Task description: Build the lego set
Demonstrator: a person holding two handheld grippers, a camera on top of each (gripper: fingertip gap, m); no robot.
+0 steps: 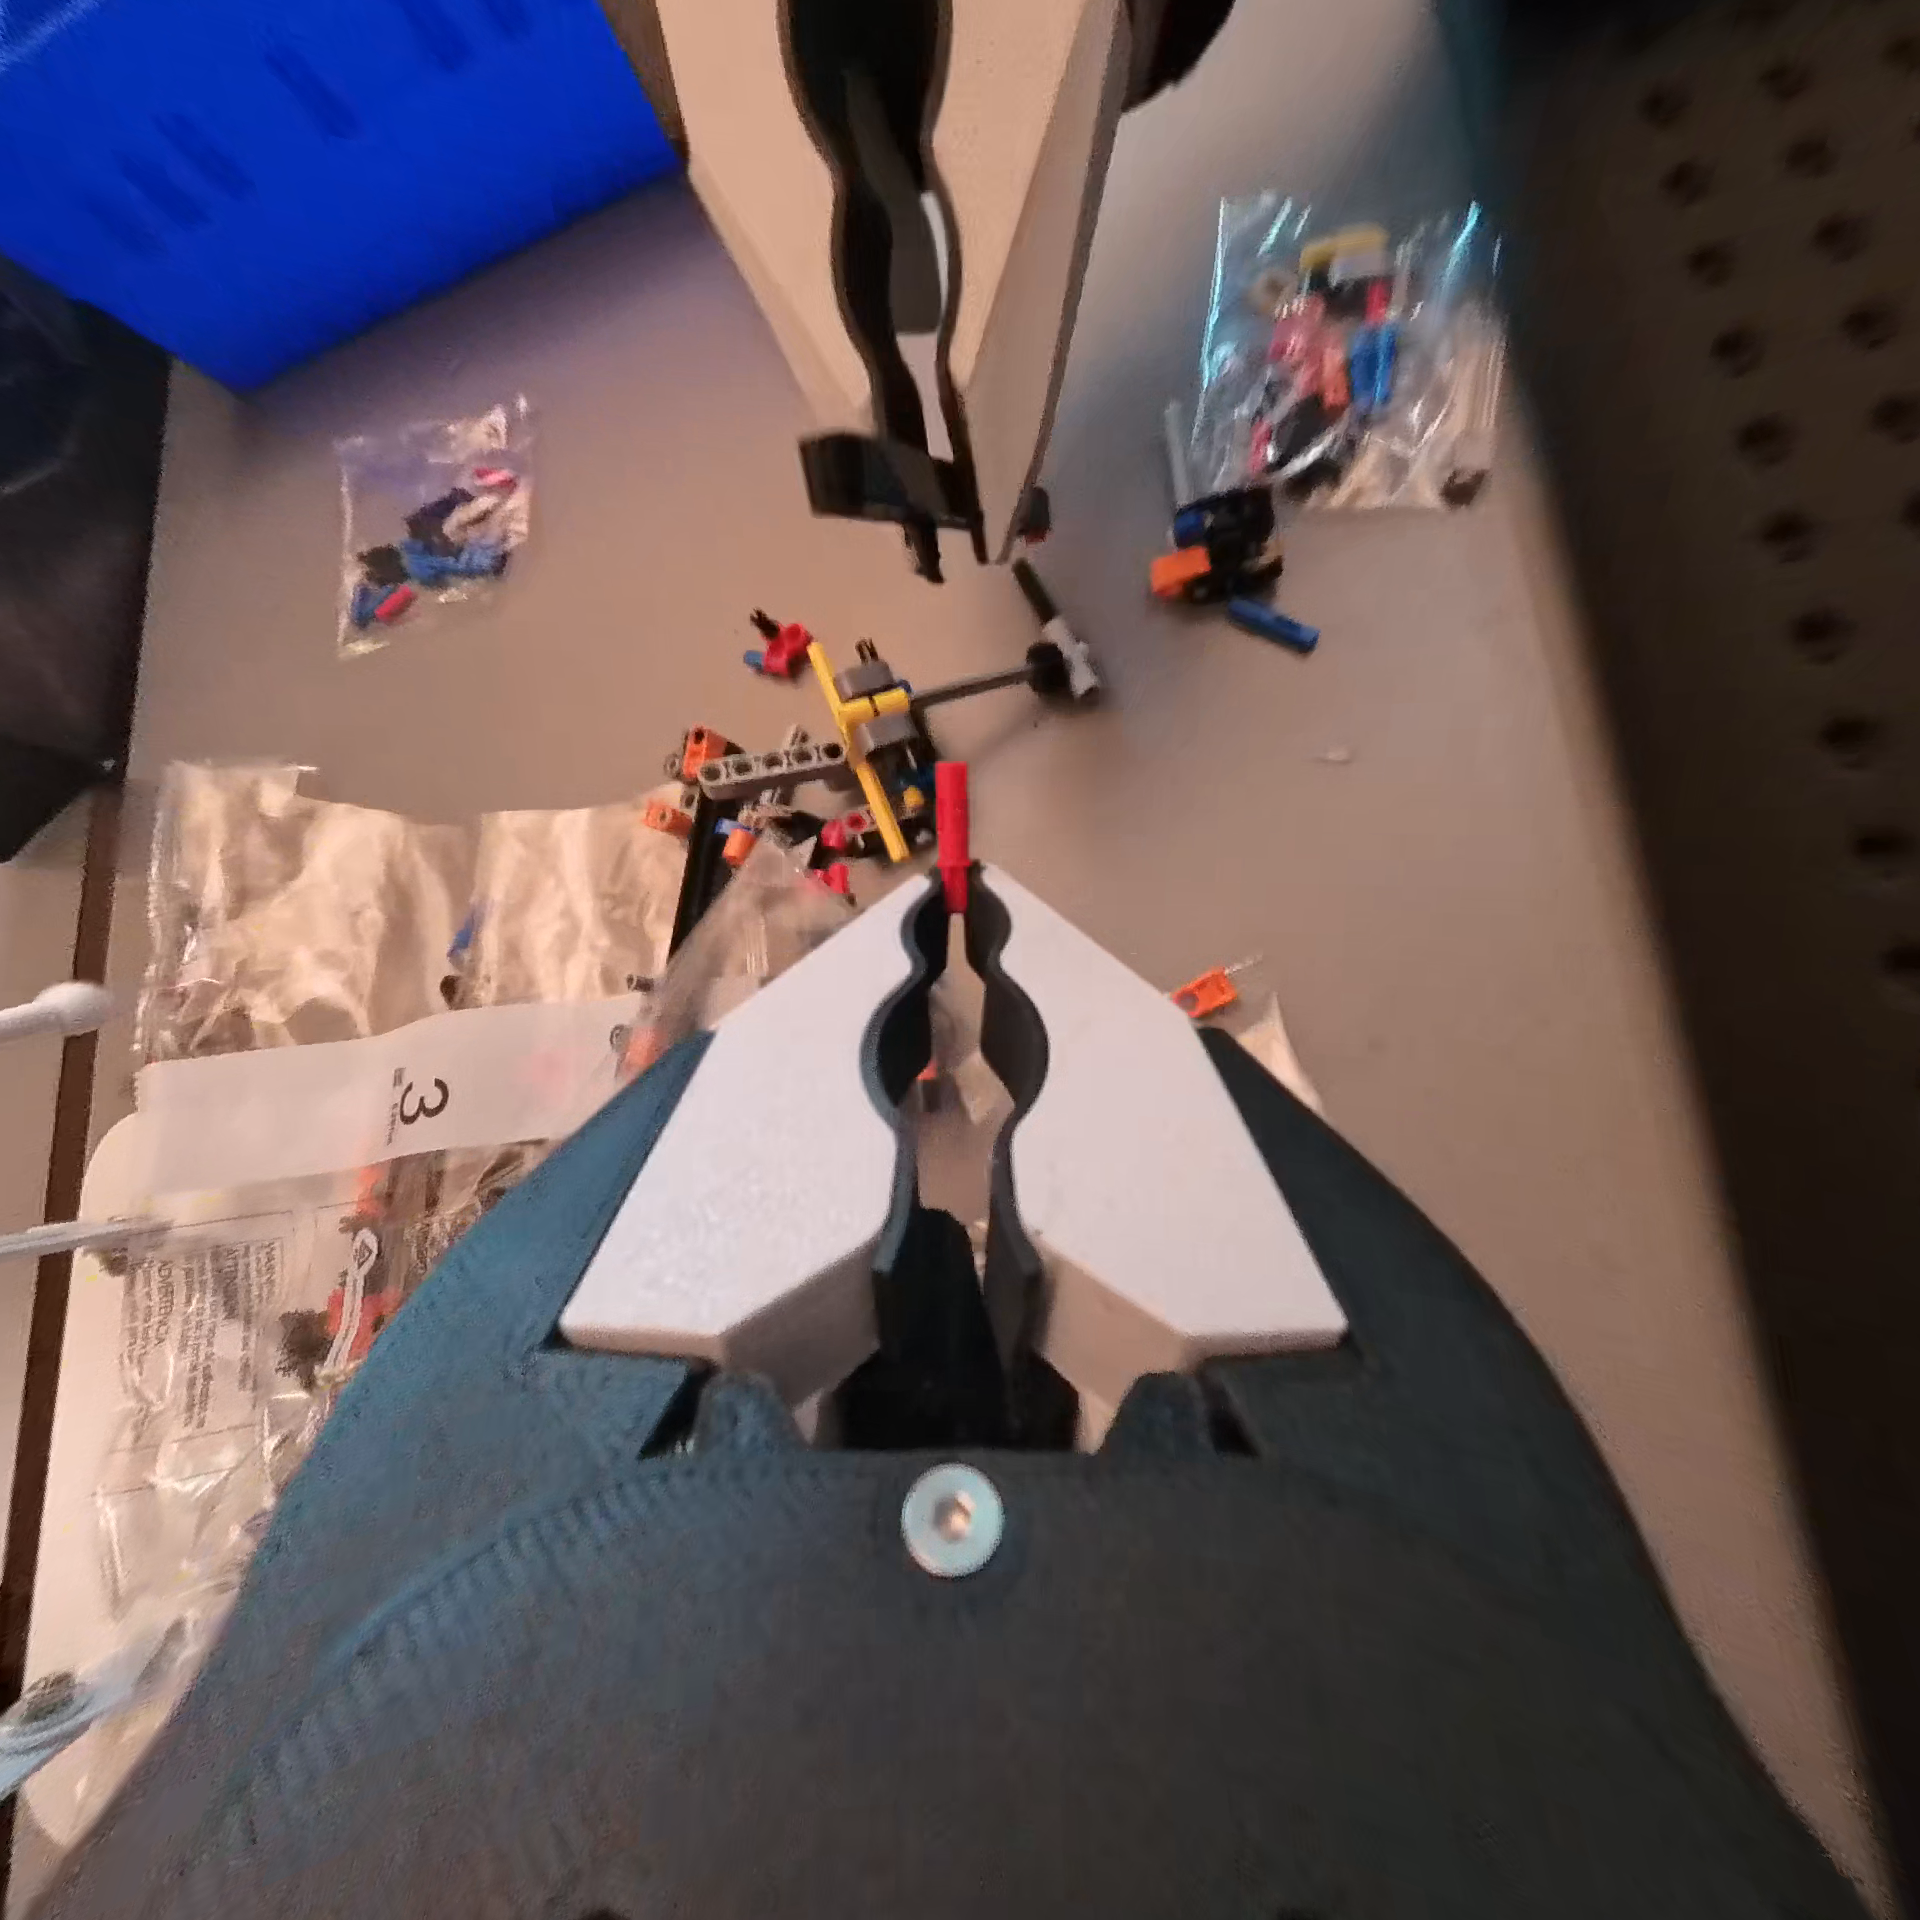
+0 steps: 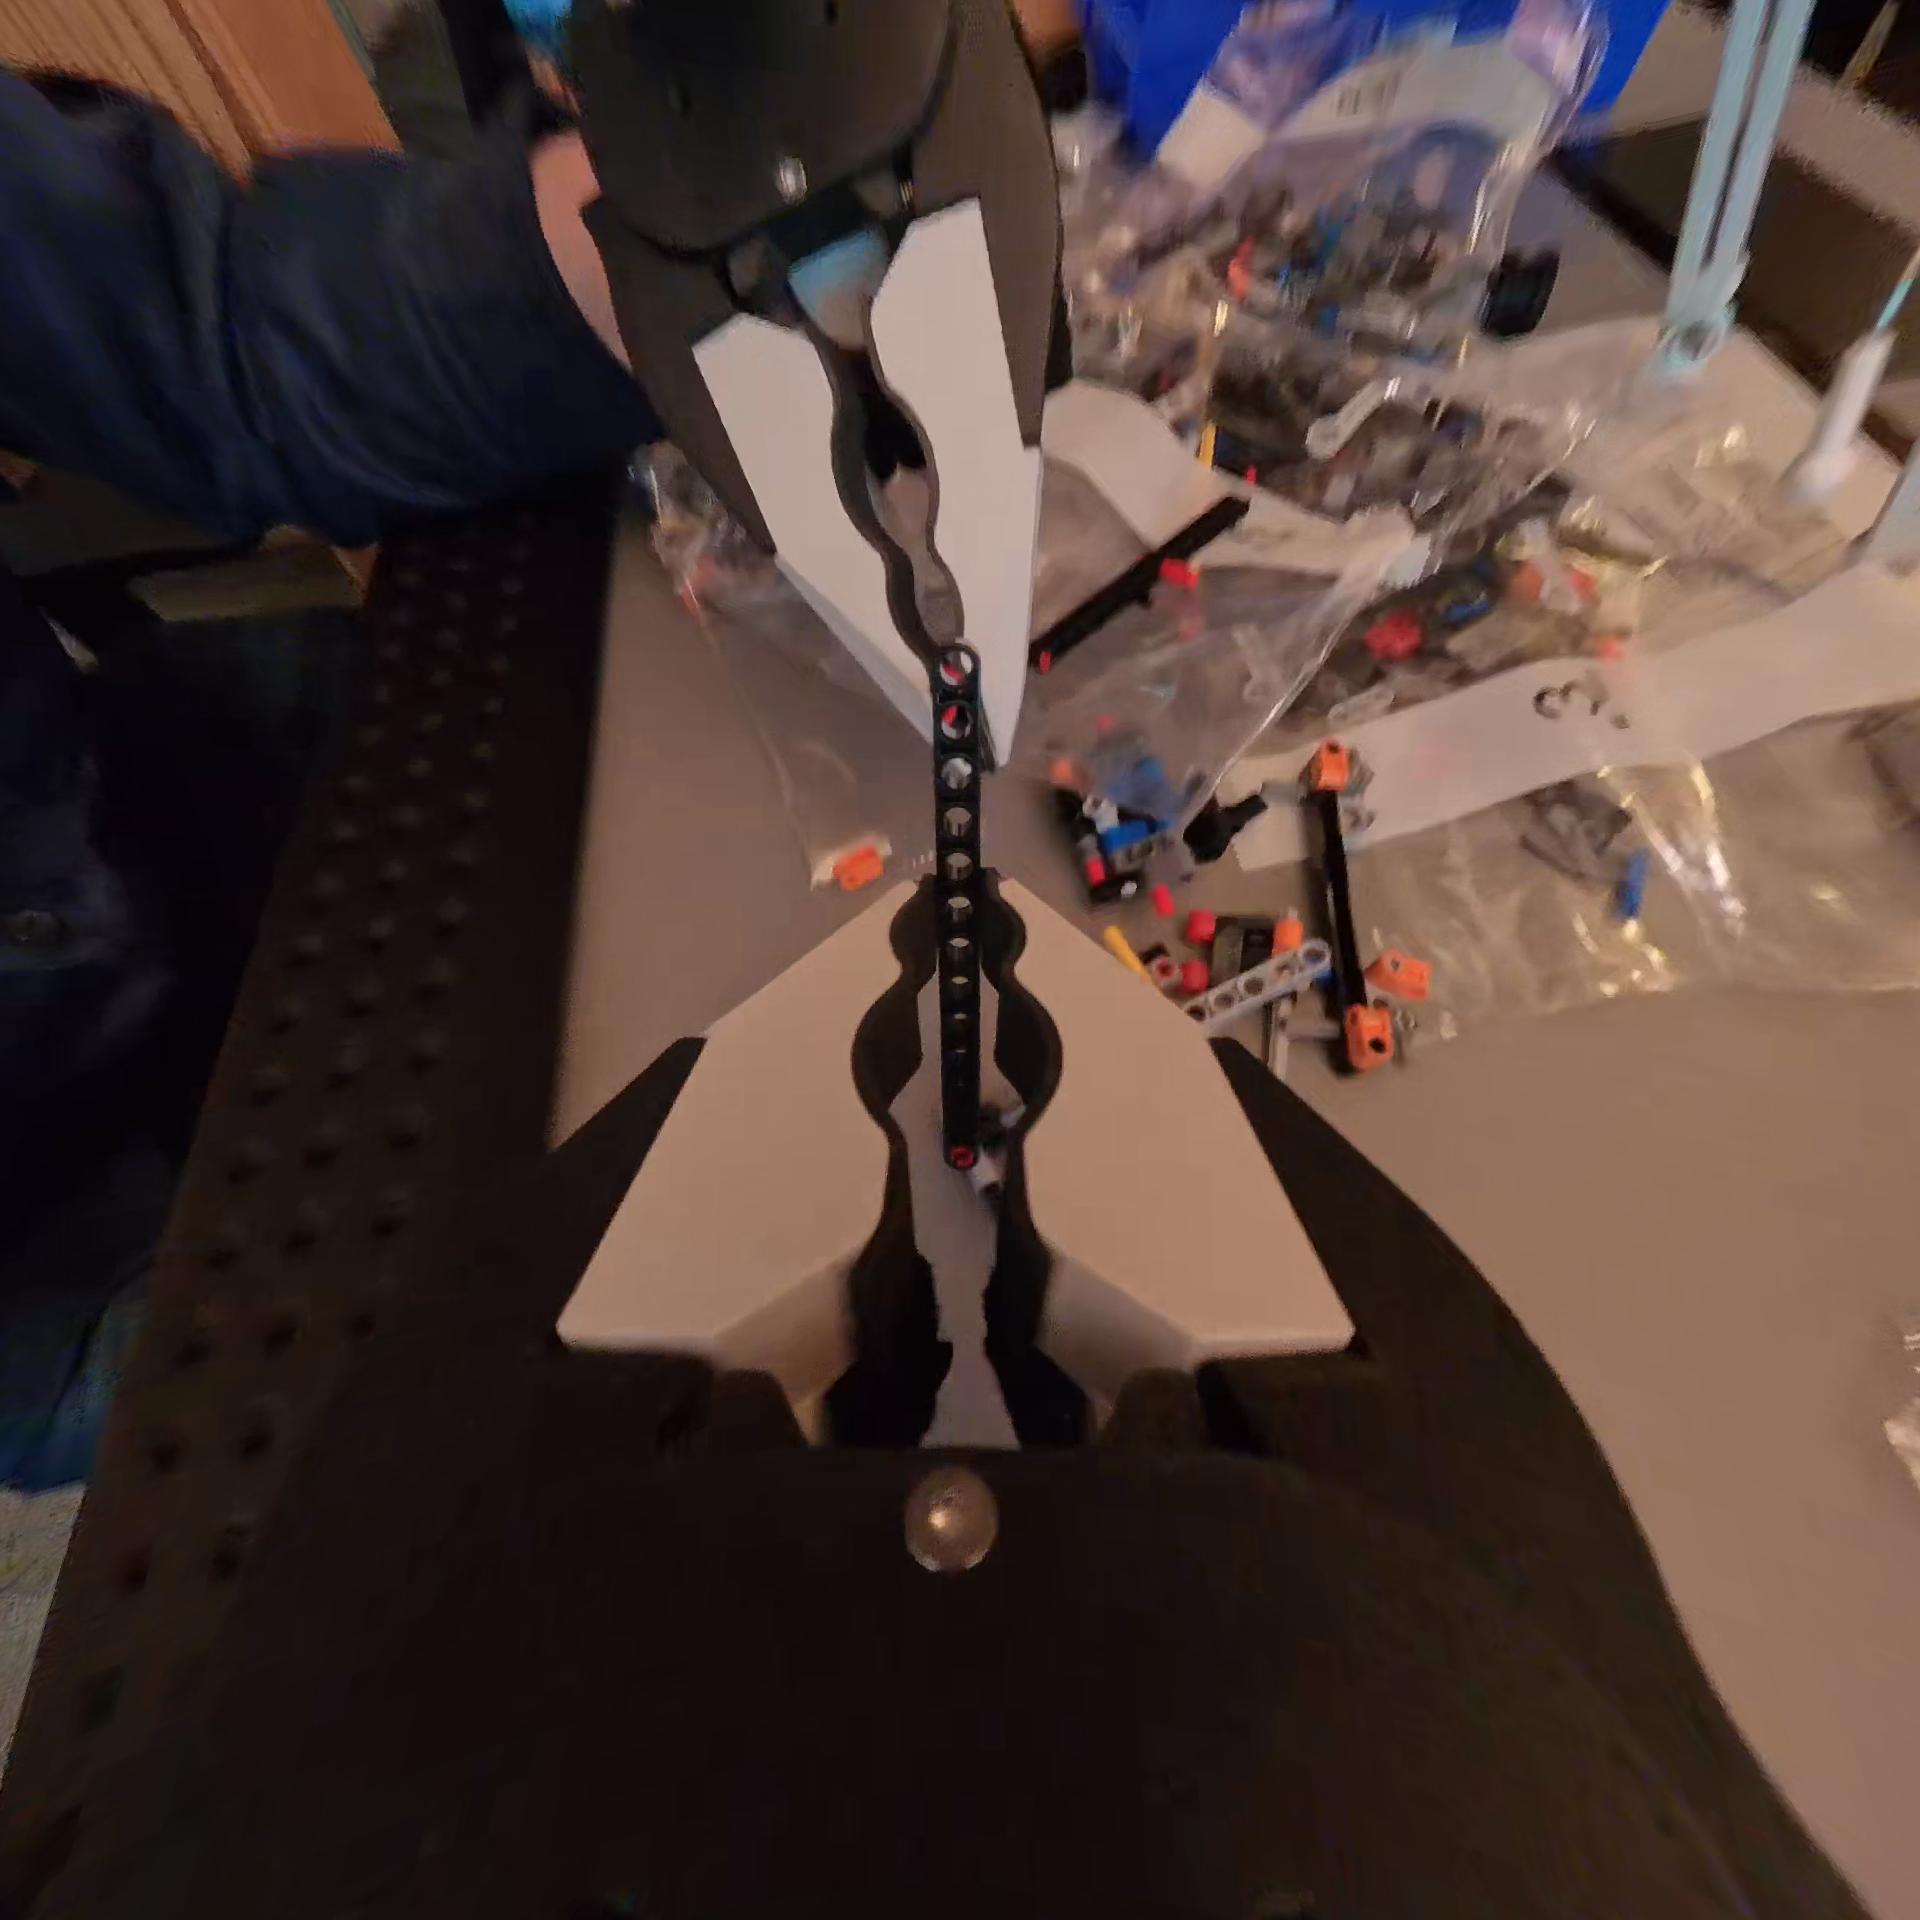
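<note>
My left gripper [image 1: 954, 883] is shut on a small red pin [image 1: 952, 821], which sticks out past the fingertips above the grey table. My right gripper [image 2: 958, 896] is shut on a long black beam with holes [image 2: 957, 831], held lengthwise between the jaws. In the right wrist view the left gripper [image 2: 985, 740] faces me, its tips at the beam's far end, and red shows through the beam's end holes. In the left wrist view the right gripper [image 1: 961, 545] comes in from the top with the black beam [image 1: 857, 473]. A partial build with a yellow axle [image 1: 860, 748] lies below.
Bags of parts lie on the table [image 1: 1455, 935]: a small one [image 1: 436, 520], one at the right [image 1: 1340, 353], large ones [image 2: 1403, 468]. Loose parts [image 2: 1247, 956], a black beam with orange connectors [image 2: 1340, 914], a blue bin [image 1: 312, 156], a perforated black board [image 2: 343, 831] and a person's sleeve [image 2: 260, 343] surround the work. The left gripper's tips are roughly 5 cm from the right gripper's.
</note>
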